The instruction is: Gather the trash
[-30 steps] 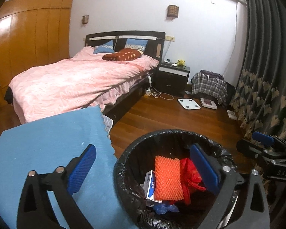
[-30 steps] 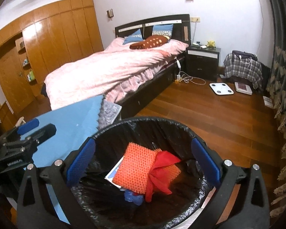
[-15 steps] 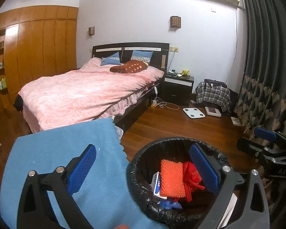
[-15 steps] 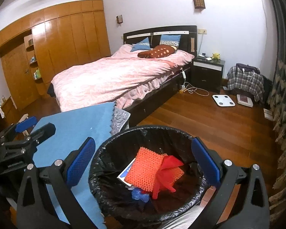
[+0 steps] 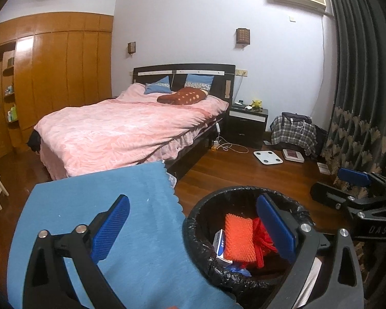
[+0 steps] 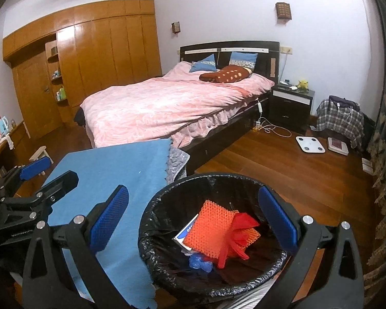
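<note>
1. Left gripper [image 5: 193,228]: fingers spread wide, blue pads well apart, nothing between them. It hangs over the seam between the blue cloth [image 5: 131,213] and the bin [image 5: 193,221]; its left pad shows over the cloth, its right pad over the bin mouth.
2. Right gripper [image 6: 193,220]: also spread wide and holding nothing. Its left pad shows over the cloth [image 6: 110,167], its right pad over the bin's [image 6: 151,206] far right rim.
3. Each gripper shows in the other's view: the right one at the right edge of the left view [image 5: 352,180], the left one at the left edge of the right view [image 6: 36,170].
4. Bin: round, lined with a black bag, standing on the wood floor [image 6: 283,170] just beside the cloth-covered surface.
5. Trash inside the bin: orange mesh pad [image 6: 213,229] on top, a red crumpled piece [image 6: 239,234] against its right side, a blue-and-white packet [image 6: 185,233] under its left edge, a small blue scrap [image 6: 200,262] lower down. In the left view the pad [image 5: 238,237] stands nearly upright, the packet [image 5: 220,243] on its left.
6. Background: bed [image 5: 121,131] with pink cover, nightstand [image 5: 248,121], white scale [image 5: 267,157] on the floor, plaid bag [image 5: 293,131], dark curtain [image 5: 362,77], wooden wardrobe [image 6: 95,51].
</note>
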Motion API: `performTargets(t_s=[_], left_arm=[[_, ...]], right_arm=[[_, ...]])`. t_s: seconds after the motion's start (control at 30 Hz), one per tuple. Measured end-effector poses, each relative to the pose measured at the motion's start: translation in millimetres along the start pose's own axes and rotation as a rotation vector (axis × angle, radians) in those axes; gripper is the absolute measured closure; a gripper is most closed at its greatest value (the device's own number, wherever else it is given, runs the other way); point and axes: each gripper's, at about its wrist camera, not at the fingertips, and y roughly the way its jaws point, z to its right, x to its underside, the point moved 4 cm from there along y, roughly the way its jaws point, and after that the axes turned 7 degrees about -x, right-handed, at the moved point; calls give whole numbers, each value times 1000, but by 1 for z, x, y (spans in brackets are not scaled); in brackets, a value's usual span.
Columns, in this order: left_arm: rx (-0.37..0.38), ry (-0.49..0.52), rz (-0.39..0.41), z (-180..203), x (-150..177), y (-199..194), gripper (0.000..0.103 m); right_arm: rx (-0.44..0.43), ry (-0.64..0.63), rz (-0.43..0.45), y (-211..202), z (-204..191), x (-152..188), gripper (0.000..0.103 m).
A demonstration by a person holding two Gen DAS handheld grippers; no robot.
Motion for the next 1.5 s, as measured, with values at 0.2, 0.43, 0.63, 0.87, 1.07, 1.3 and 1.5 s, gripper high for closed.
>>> performTargets(t_s=[0.2, 0.43, 0.63, 0.87, 1.07, 1.3, 1.5], left_arm=[[-7, -7, 8, -3, 0, -3, 6], [-5, -7, 8, -4, 1, -5, 6], [-7, -7, 8, -4, 2, -6, 6], [-6, -7, 7, -5, 2, -6, 6], [-8, -7, 7, -5, 2, -6, 6], [-7, -7, 5, -6, 3, -5, 6], [-8, -7, 3, -6, 4, -6, 6]], right_arm=[[-6, -3, -1, 0, -3, 0, 5], [-7, -7, -3, 0, -4, 2, 5], [-6, -4, -2, 0, -4, 2, 5], [-6, -4, -2, 0, -5, 2, 5], [-6, -5, -2, 0, -5, 1, 5], [-6, -3, -4, 1, -5, 1, 5], [-6, -4, -5, 1, -6, 2, 5]])
